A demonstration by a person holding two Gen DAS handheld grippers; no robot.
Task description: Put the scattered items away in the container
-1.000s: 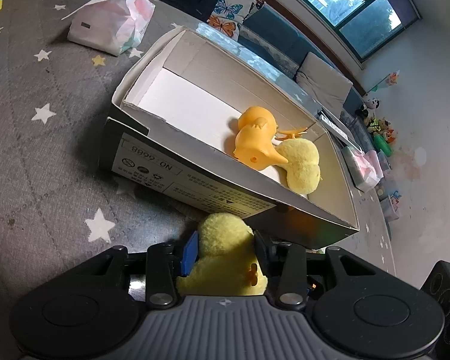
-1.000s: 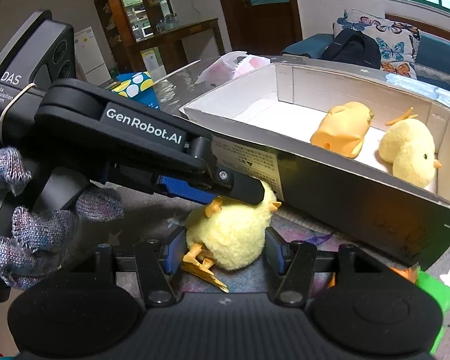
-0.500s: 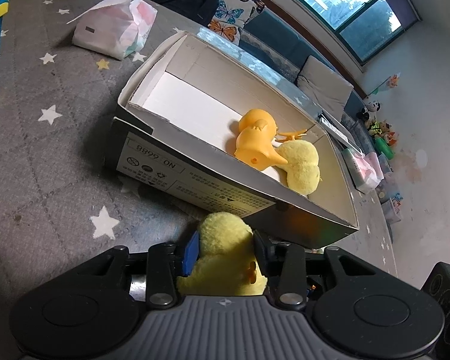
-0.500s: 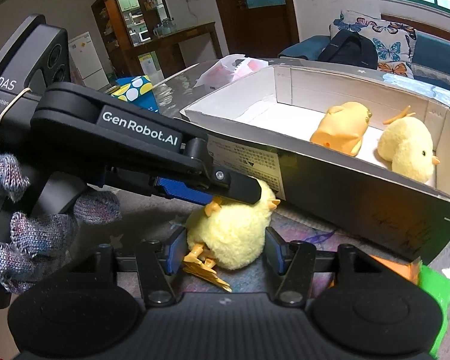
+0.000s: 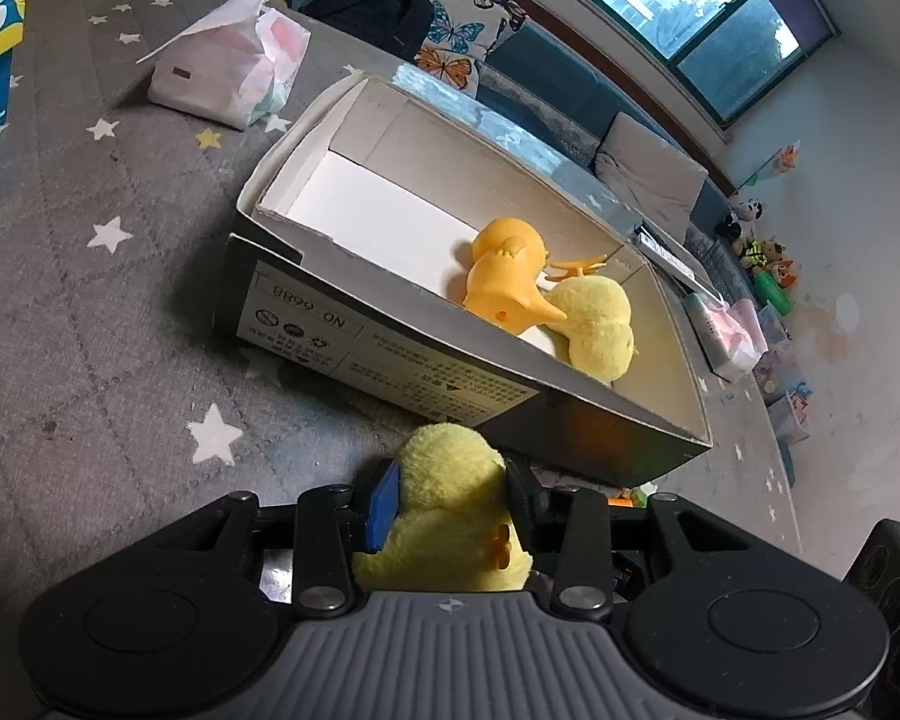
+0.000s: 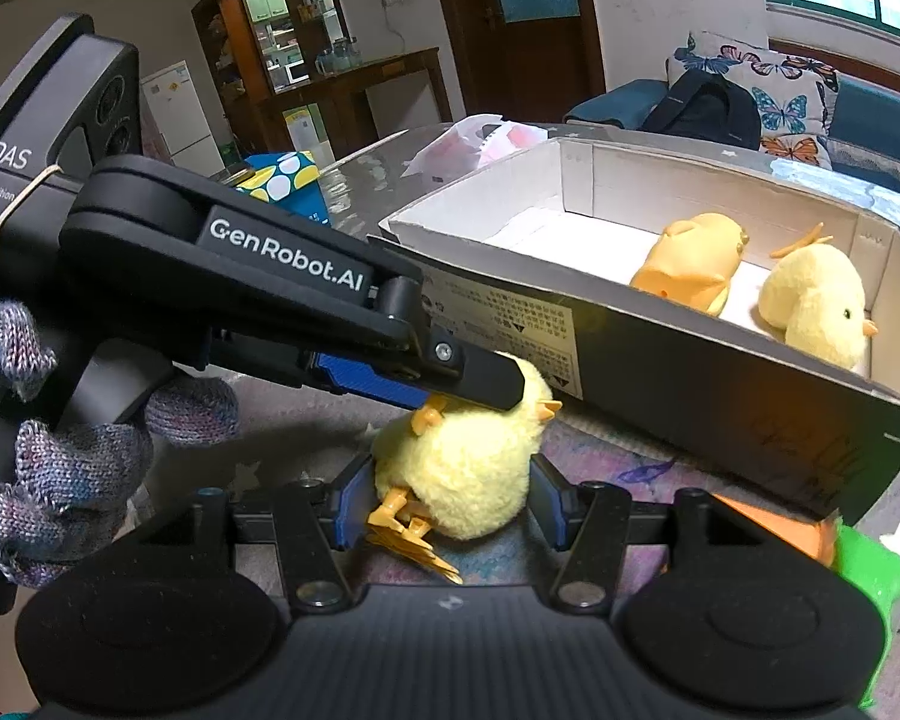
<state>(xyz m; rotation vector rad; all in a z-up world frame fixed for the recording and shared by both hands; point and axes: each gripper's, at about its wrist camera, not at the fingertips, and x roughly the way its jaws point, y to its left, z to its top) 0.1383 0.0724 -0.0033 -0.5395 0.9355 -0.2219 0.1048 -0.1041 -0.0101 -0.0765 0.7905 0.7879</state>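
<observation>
a fluffy yellow chick toy (image 5: 450,510) sits on the counter (image 5: 90,312), just outside the near wall of the open cardboard box (image 5: 390,354). both grippers are on it at once. the left gripper (image 5: 450,495) has the toy between its blue-padded fingers (image 5: 383,501), which press into the plush on either side, so it is gripping the chick. in the right wrist view the same toy (image 6: 456,468) lies between the fingers of the right gripper (image 6: 447,498), its orange feet pointing down toward the camera; those pads touch the fluff on both sides, clamped on it too. the left gripper's black finger crosses over the chick's top, borne by a hand in a knitted glove (image 6: 60,468). inside the box lie an orange duck toy (image 5: 504,282) and a second yellow chick (image 5: 594,324), touching each other near its right end.
</observation>
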